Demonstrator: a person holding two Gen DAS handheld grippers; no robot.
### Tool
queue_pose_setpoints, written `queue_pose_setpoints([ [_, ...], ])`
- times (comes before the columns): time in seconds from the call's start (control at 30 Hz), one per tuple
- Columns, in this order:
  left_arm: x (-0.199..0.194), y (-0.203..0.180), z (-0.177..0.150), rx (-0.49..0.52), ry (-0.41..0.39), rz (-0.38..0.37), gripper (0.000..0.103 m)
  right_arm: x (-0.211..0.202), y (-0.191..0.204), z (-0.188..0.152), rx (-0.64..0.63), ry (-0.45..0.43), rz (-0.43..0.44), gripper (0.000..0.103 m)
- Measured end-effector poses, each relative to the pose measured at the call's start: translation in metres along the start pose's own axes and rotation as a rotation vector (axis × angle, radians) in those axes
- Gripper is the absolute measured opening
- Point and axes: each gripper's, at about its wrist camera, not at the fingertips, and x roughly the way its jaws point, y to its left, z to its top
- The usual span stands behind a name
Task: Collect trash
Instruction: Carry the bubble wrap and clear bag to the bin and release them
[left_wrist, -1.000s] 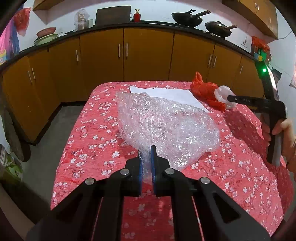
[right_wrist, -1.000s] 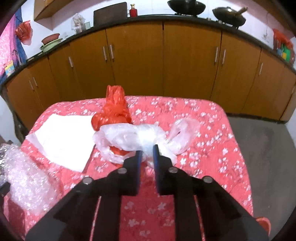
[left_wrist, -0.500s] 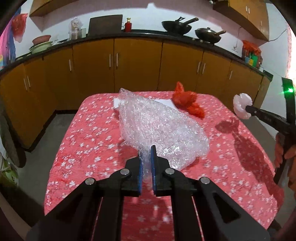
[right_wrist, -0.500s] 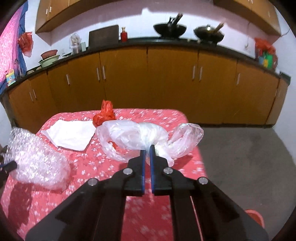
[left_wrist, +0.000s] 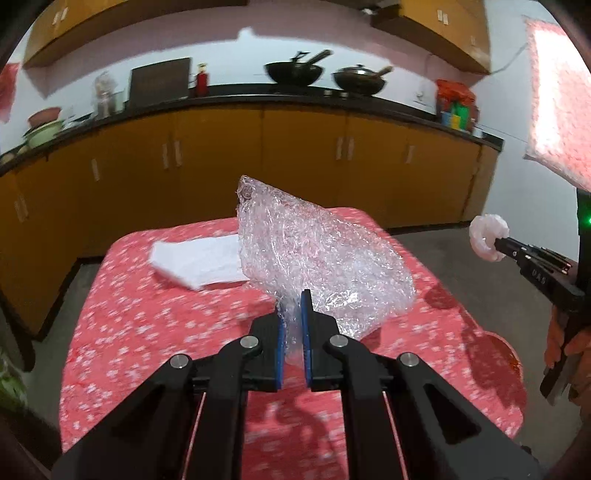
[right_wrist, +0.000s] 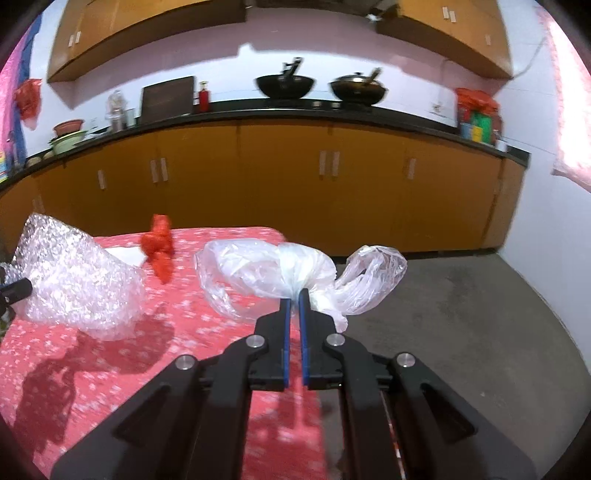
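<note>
Bubble wrap (left_wrist: 317, 266) and a plastic bag (right_wrist: 291, 273), each clamped in a hand-held gripper, leave the surface (left_wrist: 147, 317), a bin presumably next.

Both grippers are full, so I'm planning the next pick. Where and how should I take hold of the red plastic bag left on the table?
Grip the red plastic bag by its upright twisted top, coming from above with the jaws straddling it. That knot stands clear of the tablecloth, while the crumpled body below lies flat. It likely squashes thin, so close fully. The paper sheet lies just beside it; keep the jaws off that.
</note>
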Motion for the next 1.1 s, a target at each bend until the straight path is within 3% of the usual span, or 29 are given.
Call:
queue_pose_setpoints([
  [0.4,0.040,-0.125,0.000,0.088,0.023,-0.167,0.007,-0.038,-0.110,-0.039,0.102,-0.004,-0.185,0.006],
  [0.63,0.062,-0.201,-0.015,0.135,0.072,-0.265,0.007,-0.053,-0.169,-0.081,0.173,0.039,-0.283,0.006],
  [1.1,0.098,-0.318,-0.052,0.241,0.174,-0.327,0.007,-0.045,-0.239,-0.151,0.284,0.136,-0.373,0.006],
])
